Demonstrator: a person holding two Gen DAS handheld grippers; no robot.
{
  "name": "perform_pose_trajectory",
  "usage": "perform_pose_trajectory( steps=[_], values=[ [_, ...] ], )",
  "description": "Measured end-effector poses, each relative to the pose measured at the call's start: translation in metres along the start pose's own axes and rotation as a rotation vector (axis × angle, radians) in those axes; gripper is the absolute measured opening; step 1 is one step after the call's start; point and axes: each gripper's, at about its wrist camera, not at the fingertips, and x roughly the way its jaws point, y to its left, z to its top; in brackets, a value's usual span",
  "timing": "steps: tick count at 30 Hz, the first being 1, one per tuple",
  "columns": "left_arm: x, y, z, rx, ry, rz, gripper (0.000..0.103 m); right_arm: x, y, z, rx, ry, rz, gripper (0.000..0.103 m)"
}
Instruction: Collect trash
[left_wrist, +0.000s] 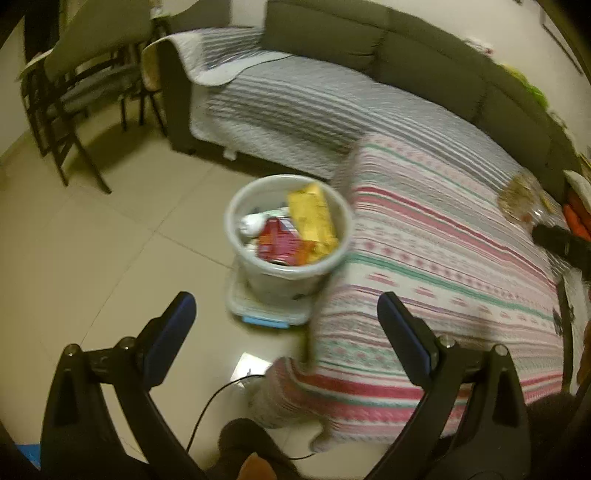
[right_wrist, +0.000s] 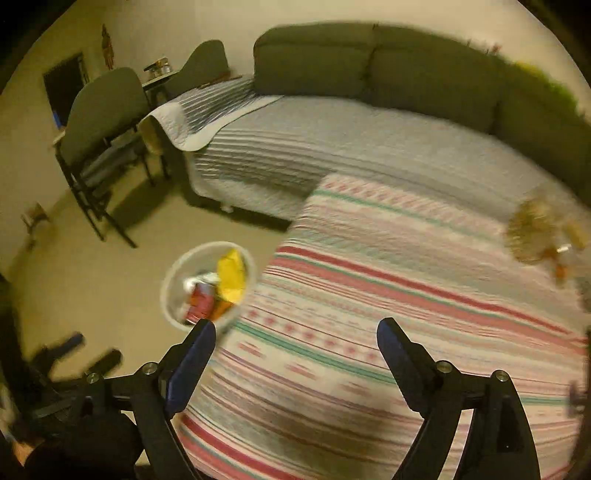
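A pale round bin (left_wrist: 236, 206) stands on the tiled floor beside the striped pink-and-green cover (left_wrist: 443, 266). It holds a yellow wrapper (left_wrist: 312, 218), a red packet (left_wrist: 275, 240) and white scraps. My left gripper (left_wrist: 286, 308) hangs open above the floor just in front of the bin, nothing between its blue pads. My right gripper (right_wrist: 295, 336) is open over the cover (right_wrist: 369, 295), empty, with the bin (right_wrist: 170, 280) at its left finger. A clear crumpled bag of brownish bits (right_wrist: 532, 232) lies on the cover at the far right, also the bag (left_wrist: 521, 194) in the left view.
A grey sofa (right_wrist: 369, 62) with a grey striped throw (right_wrist: 295, 147) runs behind. Dark folding chairs (left_wrist: 74, 92) stand at the left. The bin sits on a clear lidded box (left_wrist: 266, 314). A black cable (left_wrist: 210, 402) crosses the floor near me. The other gripper (right_wrist: 74, 354) shows at lower left.
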Motion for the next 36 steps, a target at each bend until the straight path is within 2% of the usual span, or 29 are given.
perform_pose_trajectory(
  steps=[3,7,13,15,17,36],
  values=[
    [-0.011,-0.022,-0.009,0.047,-0.016,-0.003,0.098,-0.029,-0.007,-0.033,-0.006,-0.037,-0.048,0.091],
    [-0.019,-0.05,-0.025,0.117,-0.043,0.015,0.098,-0.054,-0.018,-0.071,0.047,-0.097,-0.089,0.091],
    [-0.021,-0.074,-0.042,0.165,-0.05,0.019,0.098,-0.058,-0.047,-0.118,0.186,-0.149,-0.187,0.091],
    [-0.021,-0.079,-0.046,0.174,-0.051,0.023,0.098,-0.05,-0.056,-0.123,0.214,-0.131,-0.209,0.091],
    [-0.02,-0.081,-0.047,0.176,-0.051,0.026,0.098,-0.045,-0.063,-0.122,0.236,-0.108,-0.197,0.091],
    [-0.016,-0.093,-0.051,0.203,-0.045,0.031,0.098,-0.037,-0.057,-0.124,0.223,-0.121,-0.19,0.091]
  ],
)
